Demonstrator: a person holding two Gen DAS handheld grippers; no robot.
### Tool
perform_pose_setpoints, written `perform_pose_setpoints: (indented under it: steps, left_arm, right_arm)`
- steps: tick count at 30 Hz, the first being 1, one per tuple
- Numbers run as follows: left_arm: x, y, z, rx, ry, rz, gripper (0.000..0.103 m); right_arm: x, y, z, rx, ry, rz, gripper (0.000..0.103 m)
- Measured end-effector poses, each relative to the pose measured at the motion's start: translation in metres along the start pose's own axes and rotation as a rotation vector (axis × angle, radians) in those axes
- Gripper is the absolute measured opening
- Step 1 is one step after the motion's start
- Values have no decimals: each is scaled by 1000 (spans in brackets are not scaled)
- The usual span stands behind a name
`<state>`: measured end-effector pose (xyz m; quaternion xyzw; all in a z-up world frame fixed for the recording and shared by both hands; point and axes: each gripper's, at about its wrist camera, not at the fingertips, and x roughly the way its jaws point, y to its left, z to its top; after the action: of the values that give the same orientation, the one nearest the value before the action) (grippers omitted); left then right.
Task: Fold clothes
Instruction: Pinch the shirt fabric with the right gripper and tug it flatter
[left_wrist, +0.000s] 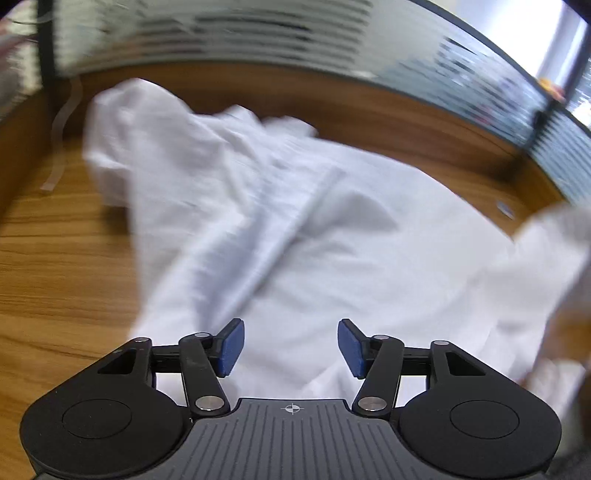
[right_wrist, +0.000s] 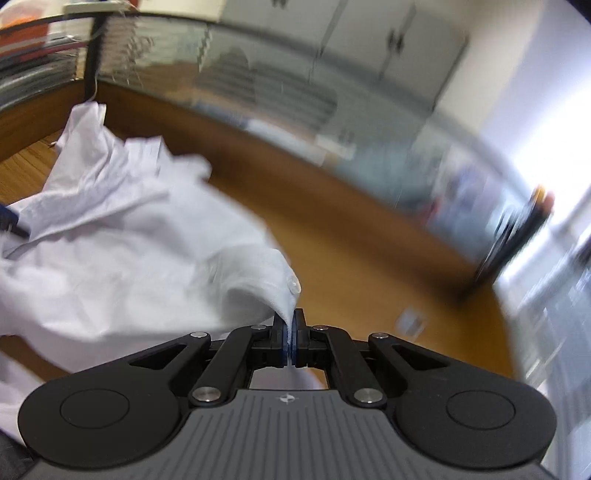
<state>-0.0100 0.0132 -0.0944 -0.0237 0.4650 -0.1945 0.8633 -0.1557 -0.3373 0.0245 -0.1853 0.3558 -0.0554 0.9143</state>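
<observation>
A white buttoned shirt (left_wrist: 295, 221) lies crumpled across the wooden table (left_wrist: 55, 277). My left gripper (left_wrist: 291, 347) hovers over its near part with the blue pads (left_wrist: 232, 347) spread apart and nothing between them. In the right wrist view the same white shirt (right_wrist: 129, 240) rises from the table to my right gripper (right_wrist: 290, 332), which is shut on a cuff or edge of the cloth carrying a clear button (right_wrist: 294, 284). A bit of the left gripper shows at the left edge of that view (right_wrist: 11, 221).
A wooden ledge and a glass partition with blinds (left_wrist: 258, 33) run along the table's far side. A strip of clear tape (left_wrist: 59, 140) lies on the wood at the left. A small label (right_wrist: 412, 321) lies on the table (right_wrist: 351, 240) right of the right gripper.
</observation>
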Motion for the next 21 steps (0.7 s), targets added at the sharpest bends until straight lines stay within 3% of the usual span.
perform_pose_setpoints:
  steps: [2,5,9,12,13,14,16,19,21]
  left_arm:
    - [2,-7,-10,48,19,-33,64]
    - [5,-11,-24,102,42,-11,64]
    - [-4,1,-39,80,40,56,63]
    - [-9,13,-47,67,40,178,46]
    - [-11,17,-50,62,43,227,32]
    - [-12,20,-54,56,45,276,25]
    - [-17,25,-59,27,37,331,24]
    - [-34,23,-62,-31,-6,353,27]
    - [-44,16,-63,-57,-32,371,31]
  right_arm:
    - [-6,0,21,-60,-54,-33,2]
    - [4,-2,53,-137,-107,-55,2]
    - [43,9,86,-265,-118,-44,3]
    - [90,22,94,-321,-60,22,3]
    - [108,24,93,-318,-29,47,3]
    - [125,26,92,-316,3,73,3]
    - [161,30,91,-311,66,121,3]
    - [199,37,82,-333,139,157,5]
    - [217,40,72,-356,174,173,12]
